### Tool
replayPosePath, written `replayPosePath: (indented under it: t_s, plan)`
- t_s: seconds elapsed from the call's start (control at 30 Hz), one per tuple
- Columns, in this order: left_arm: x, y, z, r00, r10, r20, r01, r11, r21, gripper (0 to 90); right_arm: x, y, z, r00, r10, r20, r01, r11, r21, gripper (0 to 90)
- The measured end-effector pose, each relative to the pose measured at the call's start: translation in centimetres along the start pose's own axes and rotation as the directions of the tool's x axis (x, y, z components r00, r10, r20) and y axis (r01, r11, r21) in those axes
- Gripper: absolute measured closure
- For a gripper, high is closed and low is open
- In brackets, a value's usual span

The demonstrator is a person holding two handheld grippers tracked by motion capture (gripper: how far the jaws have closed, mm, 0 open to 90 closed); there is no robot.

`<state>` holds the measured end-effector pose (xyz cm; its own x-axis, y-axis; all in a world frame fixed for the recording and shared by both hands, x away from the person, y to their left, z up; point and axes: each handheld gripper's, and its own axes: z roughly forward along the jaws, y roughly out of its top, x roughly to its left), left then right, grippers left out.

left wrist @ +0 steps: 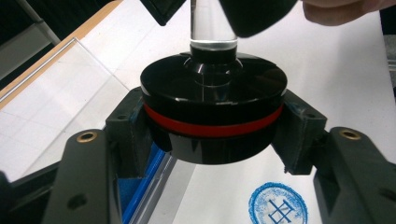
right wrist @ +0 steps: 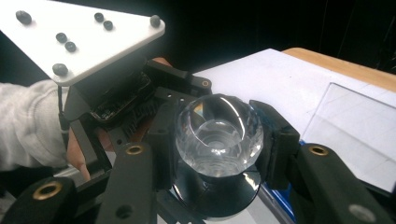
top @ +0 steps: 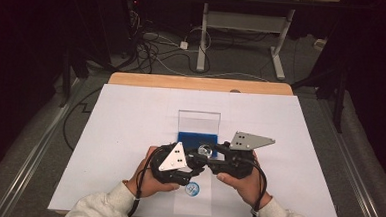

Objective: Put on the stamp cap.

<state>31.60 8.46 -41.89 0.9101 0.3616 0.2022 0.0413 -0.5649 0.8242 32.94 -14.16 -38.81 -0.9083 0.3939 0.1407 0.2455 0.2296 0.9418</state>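
Observation:
A stamp with a round black base (left wrist: pixel 213 119), a red band and a clear faceted knob (right wrist: pixel 218 135) hangs above the white sheet, held between both grippers (top: pixel 204 151). My left gripper (left wrist: pixel 215 140) is shut on the black base, one pad on each side of it. My right gripper (right wrist: pixel 218 140) is shut on the clear knob from the other side. In the left gripper view the knob's clear stem (left wrist: pixel 212 25) rises from the base toward the right gripper's jaws. A round blue stamp print (top: pixel 192 189) lies on the sheet just below the hands.
A blue ink pad (top: pixel 197 138) sits in a clear case with its lid (top: pixel 199 121) standing upright, directly behind the grippers. A white sheet (top: pixel 130 115) covers the wooden table (top: pixel 197 82). Cables and a desk frame lie on the floor beyond.

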Motion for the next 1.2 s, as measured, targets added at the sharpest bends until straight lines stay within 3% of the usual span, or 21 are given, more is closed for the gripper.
replayPosePath:
  t_s: [0.17, 0.23, 0.53, 0.73, 0.9, 1.03, 1.13, 1.17, 1.2]
  plan:
    - [-0.06, -0.04, 0.09, 0.9999, 0.014, -0.01, -0.013, 0.9997, 0.019, 36.4, -0.06, -0.28, 0.24, 1.0, 0.005, 0.004, -0.005, 1.0, 0.002, 56.6]
    - [-0.06, -0.09, 0.1, 1.0, -0.003, 0.003, 0.003, 1.0, 0.008, 36.3, -0.11, -0.31, 0.32, 1.0, 0.005, 0.004, -0.005, 1.0, -0.002, 56.6]
    - [-0.1, -0.02, 0.19, 1.0, -0.006, 0.007, 0.006, 0.9999, 0.01, 36.0, 0.07, -0.44, 0.49, 0.9998, 0.007, 0.017, -0.007, 1.0, -0.02, 56.6]
    - [0.09, -0.37, 0.38, 0.9987, -0.032, 0.039, 0.033, 0.9992, -0.023, 35.9, -0.28, -0.36, 0.36, 0.9989, 0.048, 0.003, -0.048, 0.999, -0.009, 56.5]
    - [0.04, -0.39, 0.35, 0.9975, -0.044, 0.054, 0.047, 0.9976, -0.05, 35.8, -0.08, -0.13, 0.15, 0.9996, 0.028, -0.001, -0.028, 1.0, -0.008, 56.5]
    - [0.15, -0.47, 0.46, 0.9928, -0.079, 0.09, 0.085, 0.9941, -0.067, 35.8, -0.09, -0.17, 0.05, 0.9995, 0.028, -0.013, -0.029, 0.999, -0.019, 56.5]
    - [0.3, -0.6, 0.55, 0.9848, -0.121, 0.124, 0.132, 0.9883, -0.077, 35.8, -0.21, -0.24, -0.05, 0.9992, 0.031, -0.026, -0.032, 0.999, -0.028, 56.5]
    - [0.41, -0.64, 0.56, 0.9786, -0.147, 0.144, 0.16, 0.9835, -0.085, 35.8, -0.27, -0.25, -0.08, 0.9991, 0.03, -0.031, -0.031, 0.999, -0.032, 56.6]
    - [0.41, -0.64, 0.56, 0.9786, -0.147, 0.144, 0.16, 0.9835, -0.085, 35.8, -0.34, -0.28, -0.14, 0.9987, 0.035, -0.036, -0.037, 0.999, -0.04, 56.6]
